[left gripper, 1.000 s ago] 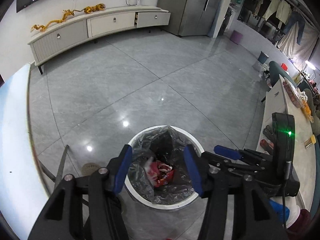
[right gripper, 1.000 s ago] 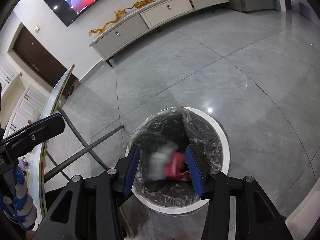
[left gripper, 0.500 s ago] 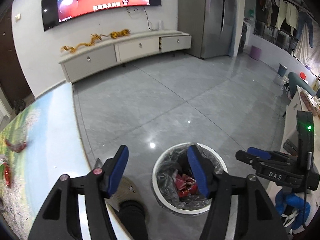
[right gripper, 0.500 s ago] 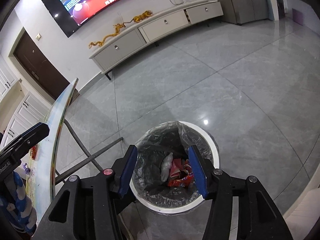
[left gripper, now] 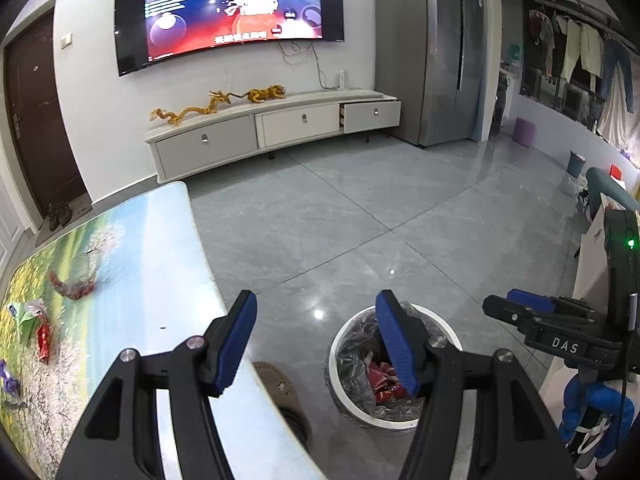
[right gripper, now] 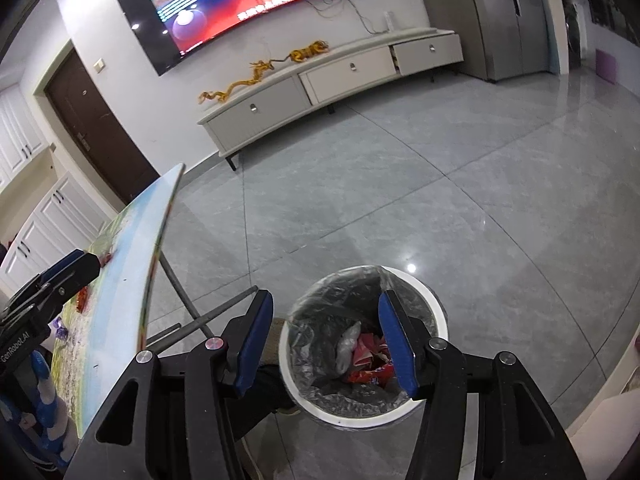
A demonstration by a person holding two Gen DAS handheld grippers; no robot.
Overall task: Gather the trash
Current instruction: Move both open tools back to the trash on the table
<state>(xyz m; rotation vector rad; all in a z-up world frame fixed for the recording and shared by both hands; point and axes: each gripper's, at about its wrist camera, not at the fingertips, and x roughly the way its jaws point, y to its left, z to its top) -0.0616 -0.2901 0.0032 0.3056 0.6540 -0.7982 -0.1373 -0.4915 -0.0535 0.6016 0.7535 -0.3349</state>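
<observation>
A white trash bin (left gripper: pixel 335 376) (right gripper: pixel 437 312) with a grey liner stands on the floor beside the table. Red wrappers (left gripper: pixel 381 376) (right gripper: pixel 366 360) and a crumpled white piece (right gripper: pixel 347 340) lie inside it. My left gripper (left gripper: pixel 316 320) hangs open and empty above the gap between table edge and bin. My right gripper (right gripper: pixel 326 320) is open and empty over the bin's left side. More trash lies on the table (left gripper: pixel 152 260): a crumpled red wrapper (left gripper: pixel 72 288), a red packet (left gripper: pixel 43 338), a green-white scrap (left gripper: pixel 26 314) and a purple scrap (left gripper: pixel 8 380).
Crossed metal table legs (right gripper: pixel 188 300) stand left of the bin. A brown slipper (left gripper: pixel 280 388) sits on the floor under the table edge. A pale counter (left gripper: pixel 592 240) runs along the right. A TV cabinet (left gripper: pixel 280 128) and a fridge (left gripper: pixel 432 52) line the far wall.
Both grippers have risen and tilted up from the bin, jaws a little wider. The blurred white piece between the right fingers now lies in the bin. The left view has swung onto the table.
</observation>
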